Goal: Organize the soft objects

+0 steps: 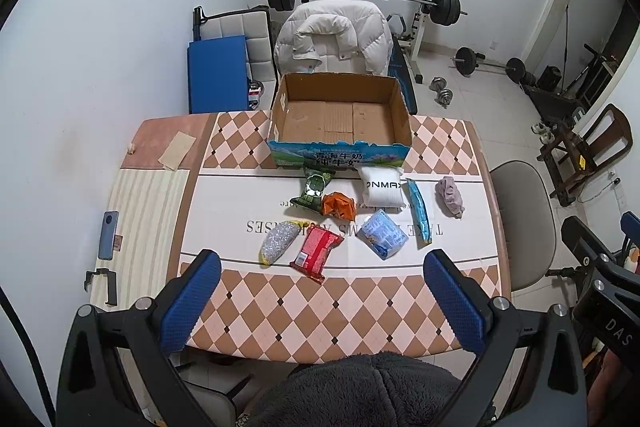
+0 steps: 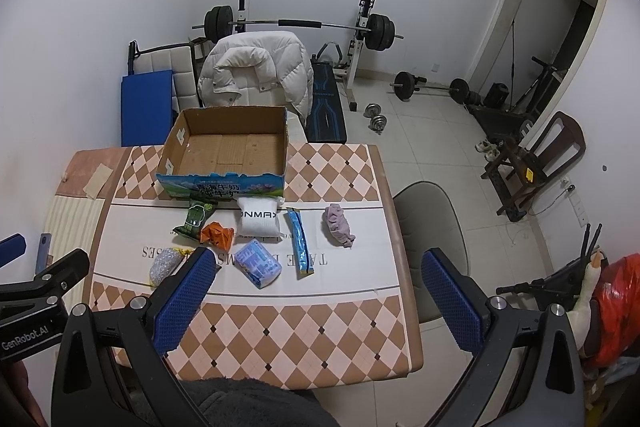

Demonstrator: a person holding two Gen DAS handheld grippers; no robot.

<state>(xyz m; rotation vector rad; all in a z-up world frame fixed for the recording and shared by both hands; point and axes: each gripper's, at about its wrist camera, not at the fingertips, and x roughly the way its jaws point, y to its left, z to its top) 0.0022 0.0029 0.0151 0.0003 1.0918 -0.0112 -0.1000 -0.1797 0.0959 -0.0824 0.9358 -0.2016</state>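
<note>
An empty cardboard box [image 1: 340, 115] [image 2: 228, 151] stands at the far side of the table. In front of it lie several soft items: a green packet [image 1: 314, 187] [image 2: 195, 219], an orange wrapper [image 1: 339, 206] [image 2: 218, 234], a white pillow pack [image 1: 381, 185] [image 2: 259, 221], a long blue pouch [image 1: 419, 209] [image 2: 300, 243], a purple cloth [image 1: 451, 195] [image 2: 339, 225], a blue tissue pack [image 1: 383, 234] [image 2: 258, 263], a red packet [image 1: 316, 253] and a silver mesh bag [image 1: 279, 241] [image 2: 165, 265]. My left gripper [image 1: 322, 265] is open above the near table edge. My right gripper [image 2: 316, 265] is open, further right.
The table [image 1: 320, 311] [image 2: 300, 331] has a checked cloth. A phone [image 1: 108, 235] and a black clip [image 1: 102, 285] lie at its left. A grey chair [image 1: 524, 227] [image 2: 432, 227] stands to the right. A white jacket [image 1: 334, 39] hangs on a chair behind the box. Weights fill the back.
</note>
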